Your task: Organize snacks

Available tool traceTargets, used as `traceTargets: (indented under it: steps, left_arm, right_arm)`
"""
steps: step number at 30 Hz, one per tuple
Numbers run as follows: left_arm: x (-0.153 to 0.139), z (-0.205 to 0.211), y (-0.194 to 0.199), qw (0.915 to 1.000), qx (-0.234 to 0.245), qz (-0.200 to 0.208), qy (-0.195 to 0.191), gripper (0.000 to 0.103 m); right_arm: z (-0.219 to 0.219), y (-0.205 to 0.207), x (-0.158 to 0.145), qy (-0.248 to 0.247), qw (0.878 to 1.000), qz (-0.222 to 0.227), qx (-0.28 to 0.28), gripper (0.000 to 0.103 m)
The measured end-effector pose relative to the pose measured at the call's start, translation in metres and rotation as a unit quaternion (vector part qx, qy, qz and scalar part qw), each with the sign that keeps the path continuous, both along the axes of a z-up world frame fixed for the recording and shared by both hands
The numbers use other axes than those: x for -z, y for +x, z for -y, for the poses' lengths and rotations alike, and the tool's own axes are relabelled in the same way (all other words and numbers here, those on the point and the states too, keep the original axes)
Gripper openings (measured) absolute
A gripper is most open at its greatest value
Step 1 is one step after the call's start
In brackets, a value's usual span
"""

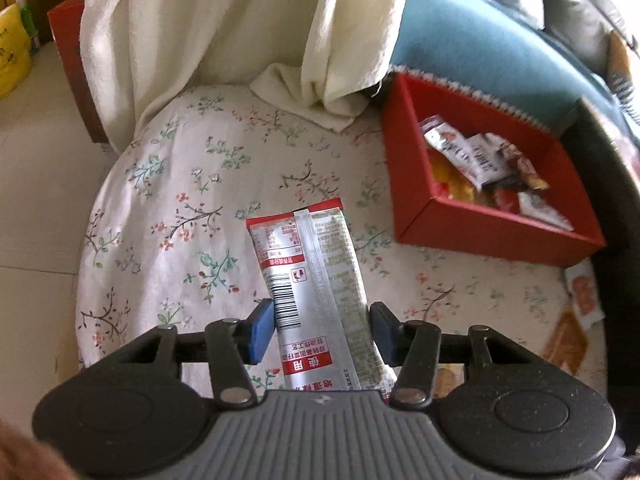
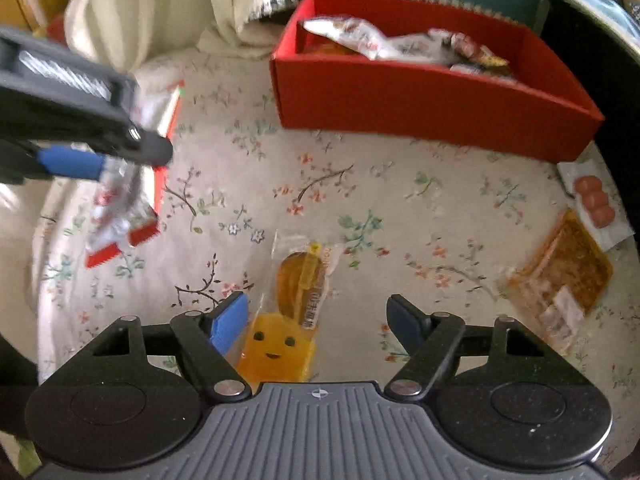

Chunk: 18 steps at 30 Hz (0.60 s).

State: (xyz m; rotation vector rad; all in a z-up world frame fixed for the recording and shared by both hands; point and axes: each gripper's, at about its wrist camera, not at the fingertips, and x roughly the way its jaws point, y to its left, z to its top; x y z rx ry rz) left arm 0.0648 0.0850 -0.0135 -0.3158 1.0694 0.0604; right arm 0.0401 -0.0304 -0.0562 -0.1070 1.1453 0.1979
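Beneath both tongs spreads the floral-clothed tabletop [image 2: 360,200], the largest surface, carrying every loose snack. Ahead and to the right of the left tongs [image 1: 320,328] sits the red box [image 1: 480,236], already holding several packets, which suggests it is the collecting place for the snacks. Draped ahead of the left tongs hangs a cream cloth [image 1: 224,32], apart from the work. Between the pads of the left tongs stands a silver-and-red sachet [image 1: 312,272], gripped across its width with its printed back upward and its far end free; the pads are closed onto its edges, a hold that seems suited to carrying it toward the box. Right of the right tongs [image 2: 316,320] lie an orange-brown packet [image 2: 564,276] and, beyond it, a small white packet [image 2: 596,200], both unsorted. Directly between the parted pads of the right tongs lies a yellow bread packet [image 2: 296,304]; these tongs stand wide open, holding nothing, seemingly poised to take it.
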Motion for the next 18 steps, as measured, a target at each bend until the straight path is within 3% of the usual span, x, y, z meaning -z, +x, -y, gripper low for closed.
traceTargets:
  steps: [5,10,13,18]
  left_arm:
    - [0.000,-0.007,-0.001,0.9997,0.005,-0.002,-0.023,0.045]
    - [-0.001,-0.009,-0.006,0.9991,0.016,-0.006,-0.039,0.045]
    - [-0.003,-0.008,-0.007,0.9990,0.020,-0.005,-0.041,0.045]
    - [-0.008,0.000,-0.009,0.9986,0.037,0.002,-0.037,0.045]
  right_arm:
    - [-0.011,0.010,0.007,-0.024,0.999,-0.006,-0.024,0.073]
    - [0.006,0.014,-0.001,-0.033,0.997,-0.035,-0.054,0.046]
    - [0.013,0.015,-0.005,-0.044,0.996,-0.049,-0.068,0.043]
    - [0.026,0.013,-0.012,-0.019,0.996,-0.050,-0.068,0.041]
